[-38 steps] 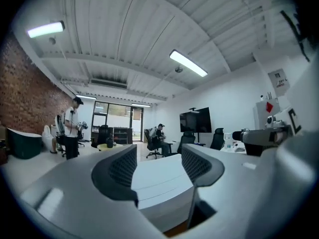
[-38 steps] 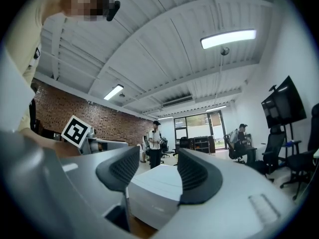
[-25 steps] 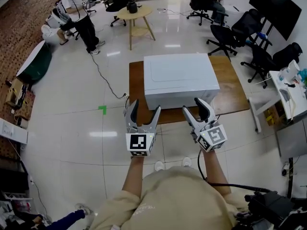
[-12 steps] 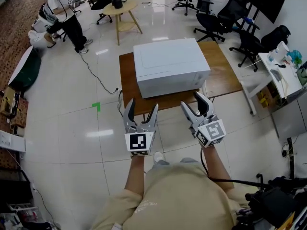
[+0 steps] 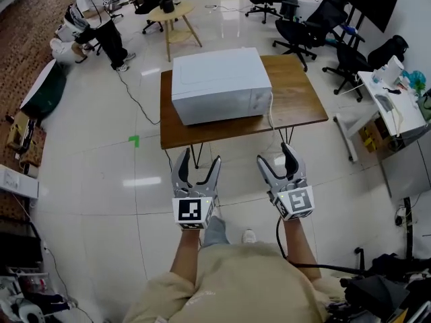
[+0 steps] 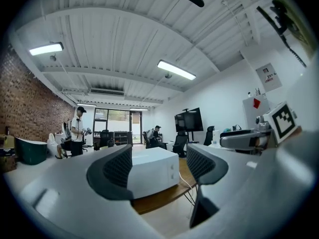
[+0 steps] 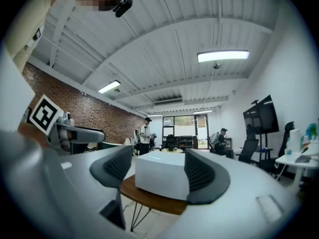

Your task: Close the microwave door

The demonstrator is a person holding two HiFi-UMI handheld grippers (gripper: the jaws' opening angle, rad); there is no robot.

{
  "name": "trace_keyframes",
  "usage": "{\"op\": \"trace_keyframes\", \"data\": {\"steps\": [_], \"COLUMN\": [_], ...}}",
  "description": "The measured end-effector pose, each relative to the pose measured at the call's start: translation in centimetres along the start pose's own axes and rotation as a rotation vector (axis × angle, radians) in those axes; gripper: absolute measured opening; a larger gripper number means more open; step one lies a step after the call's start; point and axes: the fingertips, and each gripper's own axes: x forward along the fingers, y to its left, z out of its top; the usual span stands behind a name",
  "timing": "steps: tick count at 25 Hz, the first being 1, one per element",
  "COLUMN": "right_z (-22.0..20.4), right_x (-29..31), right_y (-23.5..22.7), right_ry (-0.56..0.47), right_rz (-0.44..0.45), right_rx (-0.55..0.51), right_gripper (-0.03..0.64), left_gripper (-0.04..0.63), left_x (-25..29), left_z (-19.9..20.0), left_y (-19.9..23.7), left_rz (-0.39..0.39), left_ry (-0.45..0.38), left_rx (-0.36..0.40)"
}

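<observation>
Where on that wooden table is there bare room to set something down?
Right of the microwave, the table is bare to its edge, past a white cord. A narrow bare strip runs along the front. The left is crowded: the microwave sits almost at that edge.

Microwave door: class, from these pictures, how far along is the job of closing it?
Done, it seems: the microwave on the table shows a flush front, no door standing out. In hand: nothing; the left gripper is open and empty, the right gripper has just been opening its jaws with nothing between them, both clear of the table. Left: nothing visible.
</observation>
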Motion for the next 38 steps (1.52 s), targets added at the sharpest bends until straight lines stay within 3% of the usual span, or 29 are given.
{"op": "trace_keyframes", "data": {"steps": [2,5,9,10,12,16,22,27,38], "right_z": [-2.3,-4.0,-2.6,-1.6,0.1,1.3,3.3,3.7,3.8], "right_x": [-1.8,-3.1,-5.0,-5.0,-4.3,-3.1,-2.4,-1.9,-0.9], "right_y": [-4.0,-7.3,-4.3,-2.8,0.3,3.7,6.9,7.5,7.5], "right_ry": [0.008,-0.010,-0.022,-0.036,-0.059,-0.032,0.021,0.002,0.018], "right_rz": [-0.029,-0.008,0.078,0.095,0.107,0.077,0.047,0.012,0.000], "right_rx": [0.006,0.089,0.110,0.103,0.080,0.024,0.037,0.071,0.058], "right_gripper": [0.365,0.378,0.379,0.377,0.364,0.364,0.364,0.364,0.364], "left_gripper": [0.325,0.325,0.325,0.325,0.325,0.325,0.325,0.325,0.325], "left_x": [0.6,1.7,-1.2,-2.4,-4.5,-5.7,-8.7,-8.8,-9.1], "left_z": [-2.2,-3.1,-1.4,-1.2,-1.1,0.6,2.0,2.5,2.0], "left_y": [-3.9,-7.9,-8.8,-8.5,-7.3,-4.5,0.4,0.8,2.6], "left_rz": [-0.006,0.011,0.100,0.109,0.092,0.057,0.127,0.065,0.081], "left_ry": [0.035,0.051,0.072,0.125,0.211,0.015,0.018,-0.012,-0.006], "left_rx": [-0.037,-0.055,0.080,0.109,0.097,0.038,0.071,0.063,0.020]}}
